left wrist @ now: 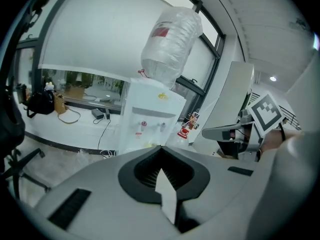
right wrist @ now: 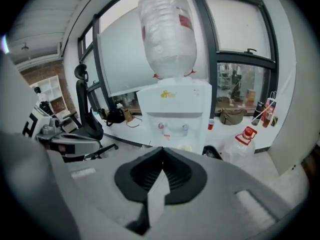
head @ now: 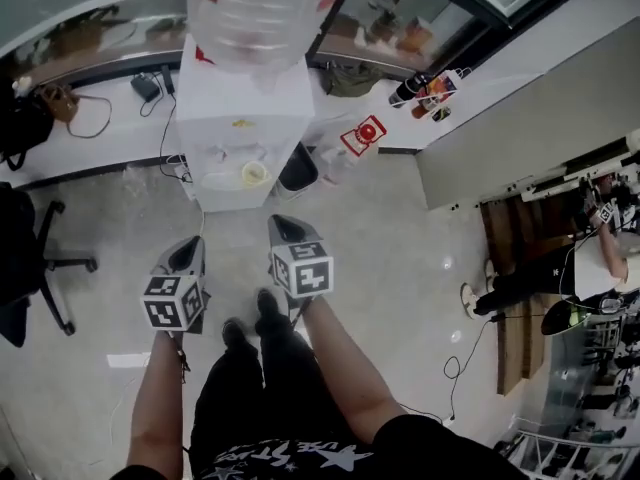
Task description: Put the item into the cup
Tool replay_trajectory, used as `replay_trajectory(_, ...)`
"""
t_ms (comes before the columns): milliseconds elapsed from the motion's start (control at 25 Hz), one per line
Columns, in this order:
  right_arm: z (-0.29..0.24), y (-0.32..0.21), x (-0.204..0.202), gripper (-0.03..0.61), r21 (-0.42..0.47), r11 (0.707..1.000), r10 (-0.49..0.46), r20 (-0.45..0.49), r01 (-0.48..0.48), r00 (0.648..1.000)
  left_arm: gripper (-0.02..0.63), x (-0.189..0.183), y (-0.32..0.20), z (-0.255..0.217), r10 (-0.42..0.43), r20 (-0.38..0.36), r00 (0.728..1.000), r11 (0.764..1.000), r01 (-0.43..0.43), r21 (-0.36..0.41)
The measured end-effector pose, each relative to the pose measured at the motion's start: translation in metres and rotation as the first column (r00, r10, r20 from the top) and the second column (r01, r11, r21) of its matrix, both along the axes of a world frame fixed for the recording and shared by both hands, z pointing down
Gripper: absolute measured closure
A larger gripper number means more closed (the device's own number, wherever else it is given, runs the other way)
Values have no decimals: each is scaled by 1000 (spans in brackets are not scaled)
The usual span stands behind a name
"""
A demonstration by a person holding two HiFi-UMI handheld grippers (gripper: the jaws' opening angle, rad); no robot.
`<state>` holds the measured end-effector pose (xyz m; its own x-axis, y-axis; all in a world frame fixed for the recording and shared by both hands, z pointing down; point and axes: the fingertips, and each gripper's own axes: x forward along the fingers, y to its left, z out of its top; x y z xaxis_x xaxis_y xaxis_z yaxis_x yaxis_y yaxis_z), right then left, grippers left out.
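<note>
A white water dispenser (head: 245, 108) with an inverted clear bottle (head: 258, 13) stands right ahead of me. A pale cup (head: 255, 174) sits in its tap recess, and it also shows as a cup (right wrist: 186, 147) just past the right jaws. My left gripper (head: 192, 243) and right gripper (head: 280, 223) hang side by side above the floor, short of the dispenser. Both point at it. In the left gripper view the gripper (left wrist: 161, 146) has its jaws pressed together with nothing between them. The right gripper (right wrist: 162, 148) looks the same. I see no loose item in either gripper.
A black office chair (head: 40, 258) stands at the left. A black bin (head: 298, 168) and a clear jug with a red cap (head: 362, 136) sit right of the dispenser. Bottles (head: 430, 90) line the window sill. A person (head: 600, 218) works at far right.
</note>
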<state>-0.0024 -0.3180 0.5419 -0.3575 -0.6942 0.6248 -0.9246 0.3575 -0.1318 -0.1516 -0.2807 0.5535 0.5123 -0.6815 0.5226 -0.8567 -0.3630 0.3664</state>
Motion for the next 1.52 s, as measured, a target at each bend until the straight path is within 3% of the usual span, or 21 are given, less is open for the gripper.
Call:
replay_trajectory(520, -43, 48, 15, 578, -17, 1000, 12, 53, -11, 999, 621, 14, 28, -58, -6, -29, 1000, 999, 7, 44)
replay_trajectory(1000, -67, 135, 53, 578, 6, 1000, -25, 114, 24, 993, 621, 53, 118, -94, -55, -25, 998, 995, 56, 83)
replay_trajectory(1520, -108, 234, 89, 578, 91, 993, -82, 132, 71, 988, 621, 90, 215, -141, -77, -26, 997, 980, 80, 182)
